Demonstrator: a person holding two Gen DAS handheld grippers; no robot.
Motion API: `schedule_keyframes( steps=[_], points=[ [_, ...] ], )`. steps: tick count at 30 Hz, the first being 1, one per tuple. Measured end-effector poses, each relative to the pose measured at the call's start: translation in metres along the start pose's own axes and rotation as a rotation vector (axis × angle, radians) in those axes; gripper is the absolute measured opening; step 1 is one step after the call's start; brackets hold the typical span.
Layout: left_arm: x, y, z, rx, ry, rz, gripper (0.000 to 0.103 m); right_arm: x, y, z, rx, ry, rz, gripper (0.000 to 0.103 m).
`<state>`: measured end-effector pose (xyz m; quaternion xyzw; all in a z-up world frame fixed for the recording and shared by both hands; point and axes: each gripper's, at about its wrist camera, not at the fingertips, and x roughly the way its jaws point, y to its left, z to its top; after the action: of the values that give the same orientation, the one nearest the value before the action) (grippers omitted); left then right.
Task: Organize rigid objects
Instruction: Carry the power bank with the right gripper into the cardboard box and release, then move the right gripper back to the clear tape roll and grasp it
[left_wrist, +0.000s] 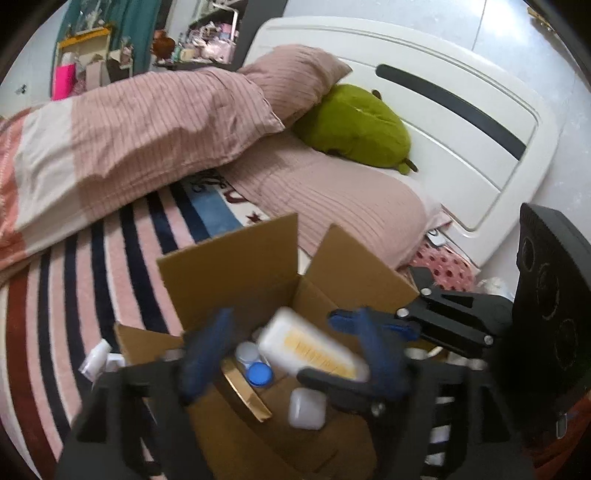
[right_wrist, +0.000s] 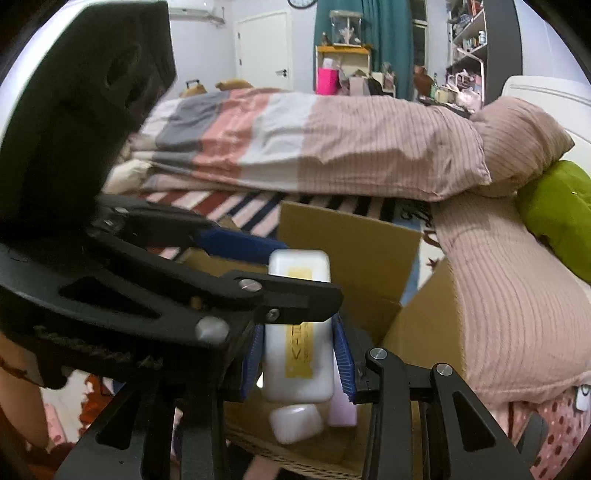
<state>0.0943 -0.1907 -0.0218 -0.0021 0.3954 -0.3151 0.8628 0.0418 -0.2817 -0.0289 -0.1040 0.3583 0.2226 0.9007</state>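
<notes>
Bedroom, striped bed (left_wrist: 74, 280) carrying an open cardboard box (left_wrist: 236, 273); the right hand-held gripper (right_wrist: 299, 354) pinches a white bottle (right_wrist: 297, 354) by its flat sides over the box, above a small white case (right_wrist: 295, 422). Left hand-held gripper (left_wrist: 291, 350) hangs spread wide, holding nothing. Bottle looks stiff, smooth plastic, probably light and slippery: grip mid-body across the flat faces.

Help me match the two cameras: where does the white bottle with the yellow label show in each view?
Left wrist: white bottle lower centre, lying slantwise over the cardboard box.
Right wrist: bottle lower centre, upright between the right tool's blue pads.
Shared landmark: green plush.
</notes>
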Motion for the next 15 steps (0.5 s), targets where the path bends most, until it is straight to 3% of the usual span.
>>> schedule_keyframes(
  steps=[1,3,5,9,15],
  points=[
    [-0.002,0.001,-0.001,0.002,-0.002,0.006,0.078,0.001,-0.002,-0.001,0.006,0.006,-0.001,0.04],
    [-0.005,0.002,-0.001,0.008,0.001,0.026,0.079,0.0,-0.004,-0.001,0.017,0.004,0.003,0.071],
    [-0.009,0.005,-0.003,0.008,-0.005,0.053,0.079,-0.003,-0.005,-0.003,0.02,-0.01,0.003,0.079],
    [-0.019,0.01,-0.005,-0.002,-0.021,0.069,0.079,-0.007,-0.002,-0.001,0.011,-0.011,0.037,0.091],
    [-0.042,0.021,-0.015,-0.019,-0.057,0.095,0.079,-0.01,0.012,0.0,-0.041,-0.008,0.059,0.094]
  ],
)
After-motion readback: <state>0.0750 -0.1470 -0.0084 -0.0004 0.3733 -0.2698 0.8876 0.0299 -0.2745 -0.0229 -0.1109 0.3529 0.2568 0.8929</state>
